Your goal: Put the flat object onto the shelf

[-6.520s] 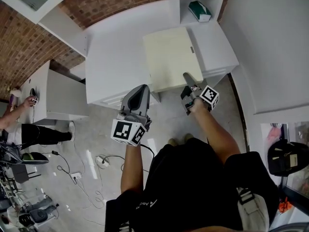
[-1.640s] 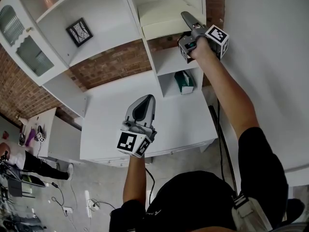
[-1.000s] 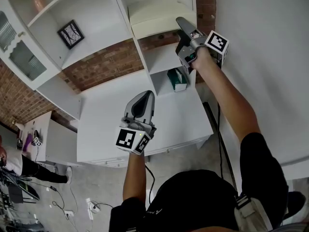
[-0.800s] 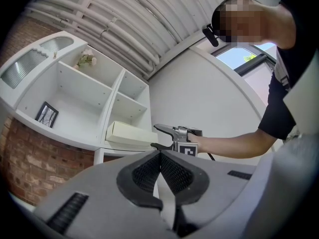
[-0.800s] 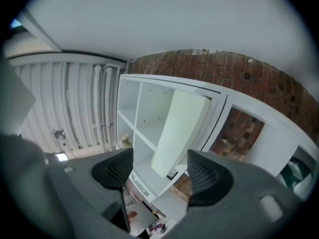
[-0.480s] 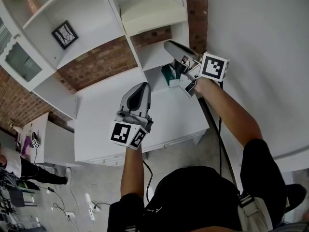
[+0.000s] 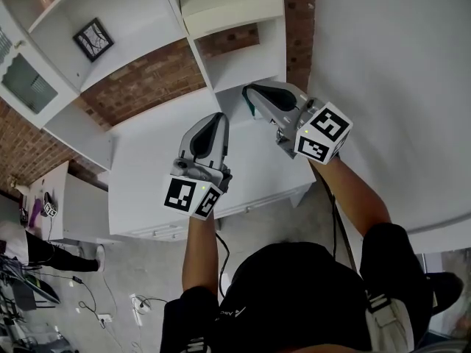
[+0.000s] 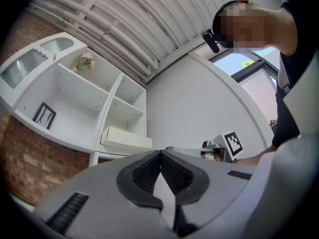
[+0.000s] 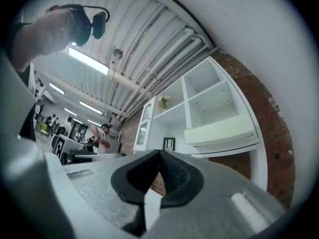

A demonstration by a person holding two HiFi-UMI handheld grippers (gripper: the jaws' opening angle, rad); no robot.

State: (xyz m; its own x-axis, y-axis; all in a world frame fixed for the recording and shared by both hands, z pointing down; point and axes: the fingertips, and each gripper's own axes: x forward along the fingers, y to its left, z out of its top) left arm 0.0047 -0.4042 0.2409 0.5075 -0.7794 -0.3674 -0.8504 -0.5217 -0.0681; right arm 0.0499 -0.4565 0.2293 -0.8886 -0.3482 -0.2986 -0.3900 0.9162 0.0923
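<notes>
The flat cream object [image 7: 232, 9] lies on an upper shelf [image 7: 229, 28] of the white unit, top centre in the head view. It also shows on that shelf in the left gripper view [image 8: 127, 138] and the right gripper view [image 9: 222, 131]. My right gripper [image 7: 249, 90] hangs well below it, over the cabinet top, shut with nothing between its pads [image 9: 167, 176]. My left gripper [image 7: 216, 118] is beside it to the left, shut and empty [image 8: 160, 156]. Both grippers are apart from the flat object.
A framed picture [image 7: 93, 39] leans in the wide left shelf bay, with a vase of flowers [image 9: 163, 102] above it. The white cabinet top [image 7: 151, 175] lies under both grippers. A brick wall [image 7: 140, 79] backs the unit. A plain white wall [image 7: 383, 65] stands at the right.
My right gripper has come down from the shelf, away from the flat object, and its jaws have gone from open to shut. The left gripper has barely moved.
</notes>
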